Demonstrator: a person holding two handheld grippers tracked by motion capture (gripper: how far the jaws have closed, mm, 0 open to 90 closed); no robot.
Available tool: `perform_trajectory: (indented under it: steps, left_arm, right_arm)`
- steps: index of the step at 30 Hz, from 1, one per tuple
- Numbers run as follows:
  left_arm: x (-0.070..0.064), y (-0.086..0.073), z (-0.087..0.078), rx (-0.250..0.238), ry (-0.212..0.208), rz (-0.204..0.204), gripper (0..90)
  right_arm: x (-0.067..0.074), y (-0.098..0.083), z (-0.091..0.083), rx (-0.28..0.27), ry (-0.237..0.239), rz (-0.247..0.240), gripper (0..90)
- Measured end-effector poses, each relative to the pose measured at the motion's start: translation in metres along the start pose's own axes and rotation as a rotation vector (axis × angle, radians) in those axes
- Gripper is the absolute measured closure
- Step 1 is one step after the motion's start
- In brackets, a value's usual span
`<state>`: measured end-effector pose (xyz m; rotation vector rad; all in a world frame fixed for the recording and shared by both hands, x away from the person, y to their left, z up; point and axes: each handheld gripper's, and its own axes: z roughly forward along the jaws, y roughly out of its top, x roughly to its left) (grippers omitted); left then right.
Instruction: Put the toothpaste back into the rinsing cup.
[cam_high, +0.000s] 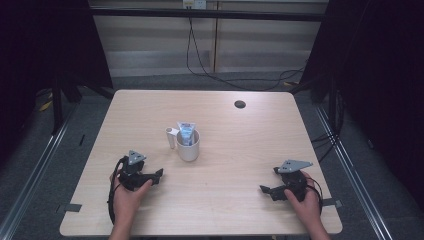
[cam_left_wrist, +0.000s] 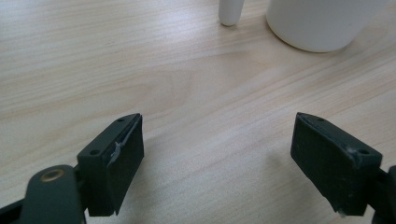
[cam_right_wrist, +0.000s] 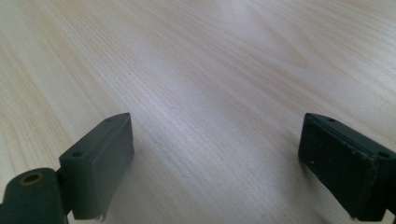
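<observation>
Grippers (cam_high: 159, 176) gape; mug (cam_high: 188, 148) holds tube (cam_high: 186, 133).

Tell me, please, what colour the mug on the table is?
The mug is white, clearest in the high view.

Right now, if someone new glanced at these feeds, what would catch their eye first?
Probably the white mug near the middle of the wooden table, with a blue-and-white tube standing in it and a small white cylinder just to its left. Next, the two black grippers held low near the front edge: the left gripper nearest the mug, the right gripper off to the right, both with jaws wide open over bare wood.
</observation>
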<state>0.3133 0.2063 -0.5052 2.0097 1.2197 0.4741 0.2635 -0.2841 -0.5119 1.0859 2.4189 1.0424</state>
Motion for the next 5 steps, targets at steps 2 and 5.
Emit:
perform_trajectory:
  steps: [2, 5]
  left_arm:
    - [-0.0004, -0.0004, 0.0002, 0.0, 0.001, 0.002, 17.4]
    - [-0.0003, -0.001, 0.0001, 0.001, 0.001, 0.001, 17.4]
  right_arm:
    - [0.0, 0.0, 0.0, 0.0, 0.0, 0.0, 10.1]
    - [0.0, 0.0, 0.0, 0.0, 0.0, 0.0, 10.1]
